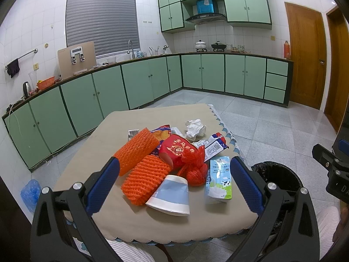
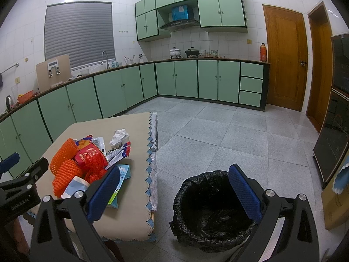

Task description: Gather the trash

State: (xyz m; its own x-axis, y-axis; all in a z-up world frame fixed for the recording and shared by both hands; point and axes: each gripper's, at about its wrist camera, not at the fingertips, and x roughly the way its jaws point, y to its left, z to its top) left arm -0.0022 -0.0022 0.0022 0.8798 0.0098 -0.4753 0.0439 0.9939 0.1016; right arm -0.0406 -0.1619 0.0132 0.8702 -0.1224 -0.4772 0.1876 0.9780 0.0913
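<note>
A heap of trash lies on the beige-clothed table [image 1: 104,135]: two orange foam nets [image 1: 145,178], a tipped paper cup [image 1: 171,194], a milk carton [image 1: 219,180], a red snack bag [image 1: 176,150], red mesh [image 1: 195,168] and crumpled white paper [image 1: 195,127]. My left gripper [image 1: 174,181] hovers open over the near part of the heap, with the cup and one net between its fingers and untouched. My right gripper [image 2: 174,192] is open above the floor, over the black-lined bin [image 2: 213,207] that stands right of the table [image 2: 135,196]. The same heap [image 2: 87,159] shows at its left.
Green cabinets [image 1: 139,80] run along the left and back walls under a cluttered counter. Wooden doors [image 2: 285,59] stand at the right. Grey tiled floor [image 2: 218,135] stretches beyond the table. A blue bag [image 1: 30,191] lies on the floor at left. Striped trouser legs [image 1: 128,251] show below.
</note>
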